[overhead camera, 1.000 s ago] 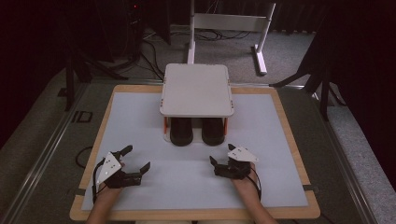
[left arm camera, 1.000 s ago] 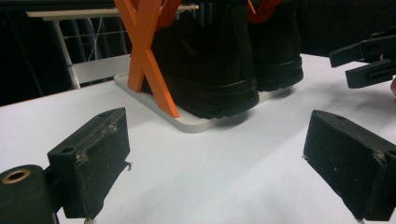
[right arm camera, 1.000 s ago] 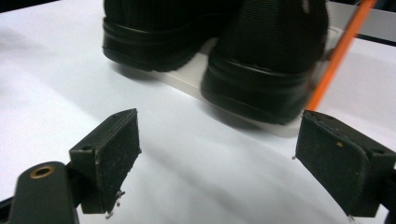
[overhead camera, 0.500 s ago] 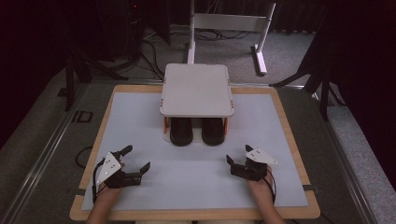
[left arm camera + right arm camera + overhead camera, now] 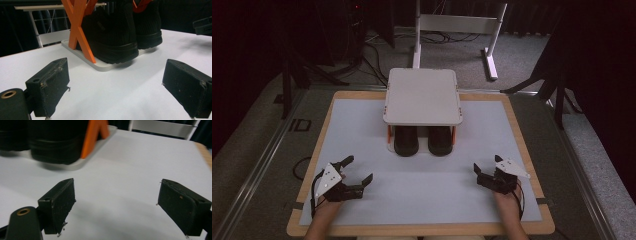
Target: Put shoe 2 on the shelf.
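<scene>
A wooden-edged table [image 5: 517, 120] carries a pale sheet [image 5: 422, 190] that covers nearly all of its top. Around it lies grey carpet, with dark stands and loose cables at the back and a white metal frame [image 5: 462, 22] standing beyond the table's far edge; the rest of the room is dark.

Toward the middle of the far edge stands a small white rack [image 5: 423, 96] — a flat top shelf on orange crossed legs [image 5: 79, 27] over a white base plate. Under the shelf sit two black shoes [image 5: 424, 141], side by side, their rounded ends poking out toward the near edge. In the left gripper view they look knitted above, with thick, shiny black soles, resting on the base plate right beside an orange leg.

I count one rack, two shoes, two grippers.

The left gripper [image 5: 354, 172] hangs low over the sheet near the near left corner, held in a hand [image 5: 324, 210] that comes in from the near edge; its jaws stand wide apart, with nothing between them — bare sheet shows through the gap. The right gripper [image 5: 486, 172] is near the near right corner, its jaws likewise spread and empty. Both are well apart from the rack and point roughly toward it.
</scene>
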Tool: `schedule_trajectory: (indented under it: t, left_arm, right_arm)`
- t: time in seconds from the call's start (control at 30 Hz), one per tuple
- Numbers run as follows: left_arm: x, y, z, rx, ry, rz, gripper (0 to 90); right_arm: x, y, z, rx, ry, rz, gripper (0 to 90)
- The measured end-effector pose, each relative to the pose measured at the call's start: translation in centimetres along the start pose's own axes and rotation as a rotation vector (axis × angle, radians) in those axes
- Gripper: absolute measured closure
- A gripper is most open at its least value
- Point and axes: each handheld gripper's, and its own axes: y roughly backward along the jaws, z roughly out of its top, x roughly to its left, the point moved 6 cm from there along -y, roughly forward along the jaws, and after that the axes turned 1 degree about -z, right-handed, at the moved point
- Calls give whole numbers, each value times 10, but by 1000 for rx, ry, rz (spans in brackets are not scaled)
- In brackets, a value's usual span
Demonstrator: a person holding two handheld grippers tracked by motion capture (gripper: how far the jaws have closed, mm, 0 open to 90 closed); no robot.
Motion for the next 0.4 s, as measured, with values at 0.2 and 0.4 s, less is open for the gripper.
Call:
schedule_trajectory:
  t: [0.2,0.4]
  left_arm:
    - [0,0,0,0,1,0,76]
    - [0,0,0,-1,2,-1,76]
  right_arm:
    - [-24,3,-4,-1,-41,-53,142]
    - [-28,2,-5,3,-49,-66,142]
